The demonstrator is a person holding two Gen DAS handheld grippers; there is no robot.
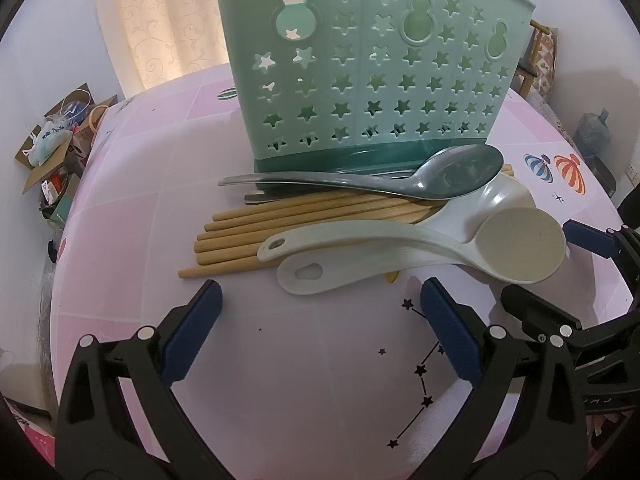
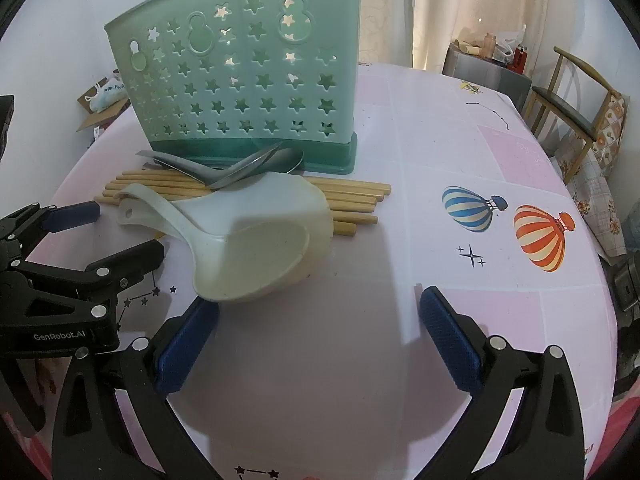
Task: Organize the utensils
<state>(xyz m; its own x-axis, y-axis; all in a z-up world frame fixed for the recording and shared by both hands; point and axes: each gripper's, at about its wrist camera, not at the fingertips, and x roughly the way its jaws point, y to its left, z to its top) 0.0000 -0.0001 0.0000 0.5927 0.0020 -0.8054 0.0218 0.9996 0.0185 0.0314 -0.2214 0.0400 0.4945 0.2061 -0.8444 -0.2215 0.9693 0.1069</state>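
Utensils lie in a heap on the table [image 1: 120, 240] just in front of the green star-punched holder [image 1: 372, 80]: wooden chopsticks [image 1: 280, 220], a metal spoon [image 1: 360, 184] and two pale plastic ladles [image 1: 400, 252], long axes running along the holder's front face. In the left wrist view the spoon and ladle bowls point right, handles left. Both the left tool [image 1: 320, 320] and right tool [image 2: 320, 324], spread wide and empty, hover before the heap; "GenRobot.AI" is printed on the left tool.
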